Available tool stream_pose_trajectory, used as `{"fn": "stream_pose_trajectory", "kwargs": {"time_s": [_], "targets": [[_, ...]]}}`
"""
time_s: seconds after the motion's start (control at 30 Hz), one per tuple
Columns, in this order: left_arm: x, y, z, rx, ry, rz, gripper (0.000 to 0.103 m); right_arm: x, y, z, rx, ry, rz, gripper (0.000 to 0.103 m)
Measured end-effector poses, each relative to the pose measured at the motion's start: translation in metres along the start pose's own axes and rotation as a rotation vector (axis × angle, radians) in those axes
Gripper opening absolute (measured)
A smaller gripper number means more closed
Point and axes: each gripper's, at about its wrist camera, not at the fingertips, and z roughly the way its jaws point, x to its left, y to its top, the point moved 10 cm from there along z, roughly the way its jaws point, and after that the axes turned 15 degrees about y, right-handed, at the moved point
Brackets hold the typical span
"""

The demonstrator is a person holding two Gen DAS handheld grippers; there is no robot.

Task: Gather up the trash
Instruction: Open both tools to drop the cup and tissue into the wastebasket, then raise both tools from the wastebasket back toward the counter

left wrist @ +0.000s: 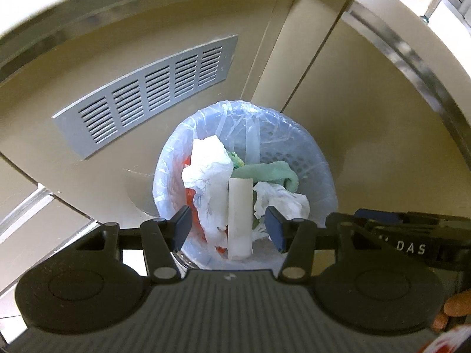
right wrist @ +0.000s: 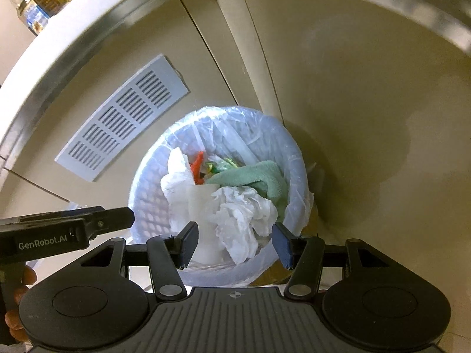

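- Bin liner (left wrist: pixel 312 135): thin, glossy clear plastic.
- Green cloth (right wrist: pixel 259 176): soft, matt.
- Crumpled tissue (right wrist: pixel 244 214): white paper.
- Vent grille (left wrist: pixel 147 94), upper left: smooth grey, matt.
- White tube (left wrist: pixel 240 217): smooth, matt.

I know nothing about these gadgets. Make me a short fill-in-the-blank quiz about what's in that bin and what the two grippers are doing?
1. The bin is lined with a clear plastic ____.
2. The white tube stands beside a crumpled cloth coloured ____.
3. The left gripper and right gripper both have their jaws ____.
4. On the cabinet behind the bin sits a grey slotted ____.

Missing words: bag; green; open; vent
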Motion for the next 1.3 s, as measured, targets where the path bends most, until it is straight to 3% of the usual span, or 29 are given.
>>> {"fn": "stream_pose_trajectory", "kwargs": {"time_s": [0.23,0.73,1.3], "targets": [[0.010,0.000,-0.042,-0.028,-0.003,0.027,0.051,0.022,0.002,-0.035,-0.043,0.016,0.014,0.056],[0.027,0.019,-0.144,-0.176,-0.046,0.017,0.051,0.088,0.007,-0.102,-0.123,0.043,-0.076,0.056],[0.055,0.055,-0.186,-0.317,-0.037,-0.024,0.051,0.102,0.048,-0.159,-0.279,0.004,-0.136,0.056]]}}
